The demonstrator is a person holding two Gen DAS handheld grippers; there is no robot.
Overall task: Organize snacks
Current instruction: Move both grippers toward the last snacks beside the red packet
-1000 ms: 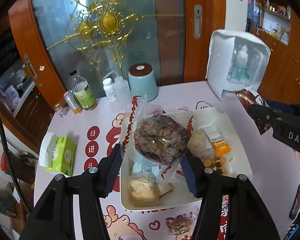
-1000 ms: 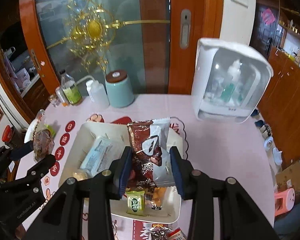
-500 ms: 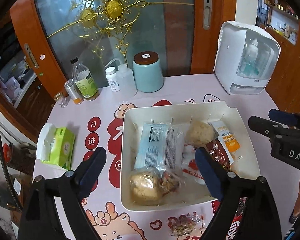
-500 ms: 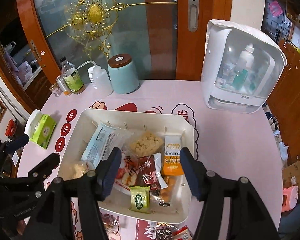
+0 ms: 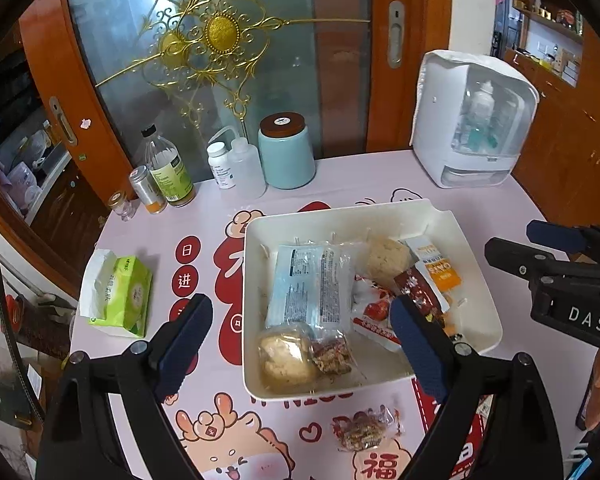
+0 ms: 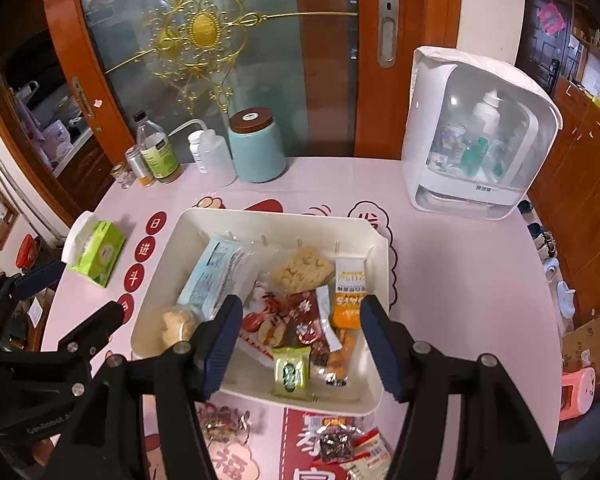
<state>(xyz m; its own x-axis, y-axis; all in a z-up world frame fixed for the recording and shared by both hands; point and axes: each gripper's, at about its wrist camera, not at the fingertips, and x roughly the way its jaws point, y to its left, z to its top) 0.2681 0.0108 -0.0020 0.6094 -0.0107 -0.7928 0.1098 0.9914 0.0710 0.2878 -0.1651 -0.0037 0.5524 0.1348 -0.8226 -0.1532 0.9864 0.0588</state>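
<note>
Both grippers hang empty above the white tray (image 6: 380, 264): the left gripper (image 5: 300, 344) has its jaws spread wide, and the right gripper (image 6: 296, 344) stands well open over the tray's near end. Most snacks already lie in the tray, among them a long blue pack (image 5: 300, 284), an orange sachet (image 6: 350, 292) and a small green packet (image 6: 292, 372). Loose ones remain on the tabletop (image 6: 460, 280) near the front: a clear-wrapped nutty piece (image 5: 364, 428) and a small heap of packets (image 6: 348, 444). These look light, crinkly and slippery in their film, and the contents probably crumble under a hard squeeze. A good hold would likely be across the packet's body, jaws closing gently, or on a sealed end flap where nothing can be crushed.
</note>
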